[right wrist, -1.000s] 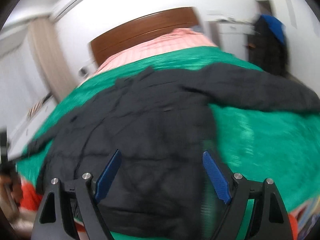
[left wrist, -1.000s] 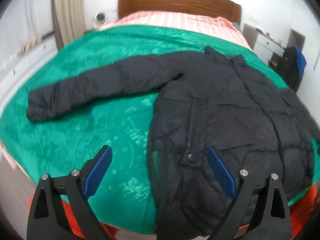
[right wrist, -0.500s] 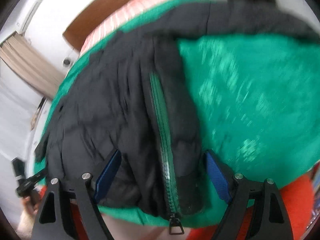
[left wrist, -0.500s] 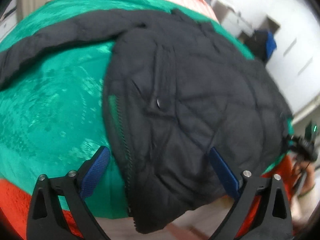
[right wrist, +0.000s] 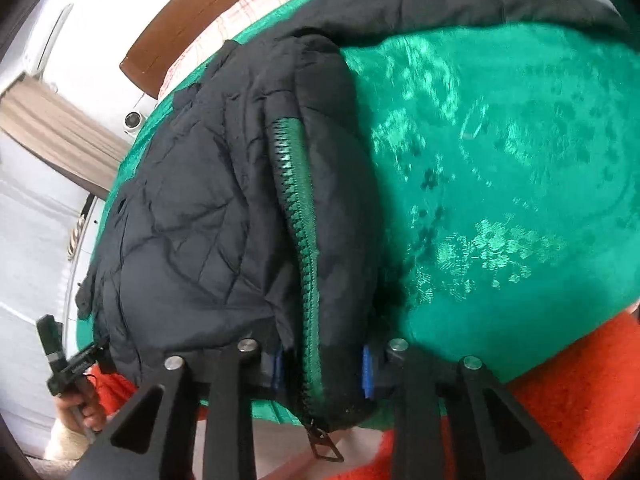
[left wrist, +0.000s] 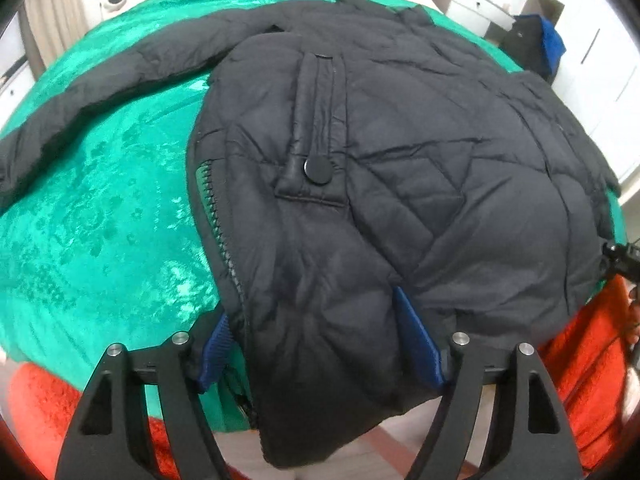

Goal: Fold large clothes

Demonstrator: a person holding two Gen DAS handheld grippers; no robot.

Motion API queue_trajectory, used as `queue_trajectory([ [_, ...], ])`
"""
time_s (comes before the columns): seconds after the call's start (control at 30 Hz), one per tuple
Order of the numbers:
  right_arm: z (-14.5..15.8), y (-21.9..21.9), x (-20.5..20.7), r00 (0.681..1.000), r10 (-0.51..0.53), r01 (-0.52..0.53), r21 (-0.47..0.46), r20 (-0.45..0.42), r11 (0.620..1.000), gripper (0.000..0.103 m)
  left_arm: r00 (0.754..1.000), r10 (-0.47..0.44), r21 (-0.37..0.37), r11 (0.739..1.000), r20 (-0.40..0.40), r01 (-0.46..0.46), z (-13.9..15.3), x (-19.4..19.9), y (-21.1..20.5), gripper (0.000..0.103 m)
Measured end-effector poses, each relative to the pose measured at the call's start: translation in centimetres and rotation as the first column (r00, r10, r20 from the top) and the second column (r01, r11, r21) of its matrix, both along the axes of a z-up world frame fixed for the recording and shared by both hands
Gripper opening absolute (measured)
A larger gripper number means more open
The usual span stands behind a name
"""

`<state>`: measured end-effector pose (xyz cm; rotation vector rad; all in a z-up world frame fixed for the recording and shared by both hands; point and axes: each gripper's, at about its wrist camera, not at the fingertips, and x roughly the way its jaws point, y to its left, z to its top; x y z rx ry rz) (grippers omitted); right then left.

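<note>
**Both grippers at the jacket hem, foot of the bed**

Bed (left wrist: 100, 216): covered by a shiny green patterned blanket; orange terry fabric (right wrist: 560, 412) hangs below its near edge. Wooden headboard (right wrist: 192, 12) at the far end.

Black quilted jacket (left wrist: 420, 168): lies flat on the blanket, hem at the near edge and hanging slightly over it, collar toward the headboard. One sleeve (left wrist: 100, 92) stretches out sideways across the blanket. Green zipper (right wrist: 298, 216) runs along the front edge; pocket flap with a snap button (left wrist: 316, 168) faces up.

Left gripper (left wrist: 316, 340): jaws have just been closing, blue pads on either side of a wide bunch of hem, pressing into it.

Right gripper (right wrist: 322, 368): jaws have just been closing and now stand narrow, pinching the zipper edge of the hem. Zipper pull (right wrist: 326, 446) dangles below.
</note>
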<state>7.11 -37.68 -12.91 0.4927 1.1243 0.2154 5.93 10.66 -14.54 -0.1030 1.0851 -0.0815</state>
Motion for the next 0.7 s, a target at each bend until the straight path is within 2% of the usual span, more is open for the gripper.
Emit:
queue_trajectory([
  [0.07,0.9,0.1,-0.7,1.0,-0.02,0.021,-0.027,0.016,0.999,0.046,1.0,0.01,0.003,1.0,0.012,-0.01,0.7,-0.4,-0.2,0.079],
  [0.13,2.3,-0.2,-2.0,0.996,-0.06,0.065,-0.09,0.059,0.994,0.065,0.999,0.026,0.011,1.0,0.047,-0.027,1.9,-1.1,0.0,0.08],
  [0.27,5.2,-0.9,-4.0,0.977,-0.126,0.159,-0.189,0.174,0.969,0.073,0.978,0.097,0.008,0.995,0.186,-0.1,5.5,-1.6,0.7,0.098],
  [0.4,6.9,-0.5,-4.5,0.95,-0.138,0.221,-0.29,0.282,0.931,0.077,0.933,0.214,-0.018,0.976,0.289,-0.219,8.3,-0.8,2.3,0.101],
  [0.5,7.0,-0.8,-4.4,0.94,-0.143,0.238,-0.296,0.309,0.925,0.081,0.908,0.281,-0.028,0.958,0.312,-0.287,8.7,0.0,3.5,0.102],
  [0.6,7.1,-1.4,-4.6,0.937,-0.158,0.252,-0.288,0.311,0.924,0.084,0.885,0.331,-0.026,0.939,0.327,-0.342,7.8,0.1,5.0,0.102],
  [0.7,7.5,-1.8,-5.2,0.925,-0.181,0.28,-0.28,0.333,0.918,0.089,0.857,0.366,0.025,0.915,0.362,-0.402,6.3,-0.1,6.5,0.102],
])
